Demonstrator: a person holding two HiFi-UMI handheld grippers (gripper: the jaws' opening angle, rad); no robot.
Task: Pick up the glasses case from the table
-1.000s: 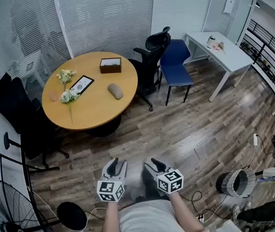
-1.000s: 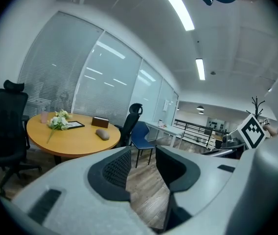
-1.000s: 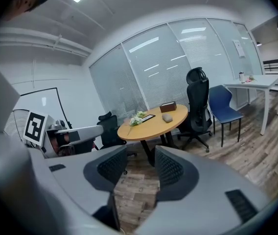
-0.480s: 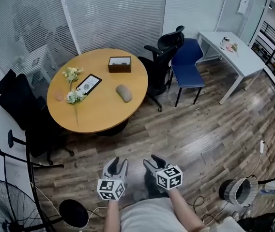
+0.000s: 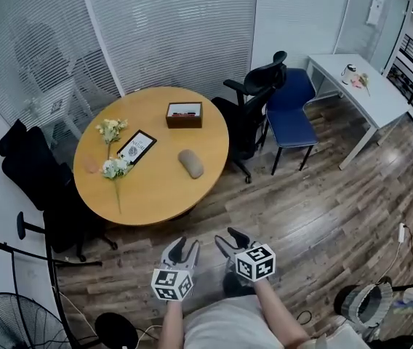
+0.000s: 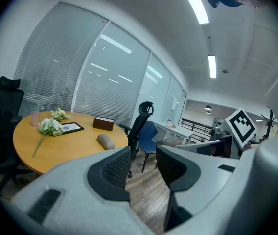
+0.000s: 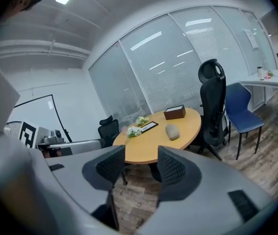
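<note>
The glasses case [image 5: 190, 163], a grey-beige oval pouch, lies on the round wooden table [image 5: 155, 198] near its right side. It also shows in the left gripper view as the case [image 6: 105, 141] and in the right gripper view as the case [image 7: 172, 131]. Both grippers hang in the air over the wood floor, well short of the table and pointing towards it. My left gripper [image 5: 186, 244] [image 6: 144, 155] is open and empty. My right gripper [image 5: 230, 237] [image 7: 141, 153] has its jaws opening, with nothing between them.
On the table stand a brown box [image 5: 184, 114], white flowers [image 5: 112, 145] and a framed picture [image 5: 137, 146]. A black office chair [image 5: 254, 111] and a blue chair [image 5: 294, 111] stand to the table's right, dark chairs [image 5: 32, 180] to its left. A white desk [image 5: 370, 97] is far right.
The table has come closer and lower in the head view as the person and both grippers moved towards it. The case has not moved on the table.
</note>
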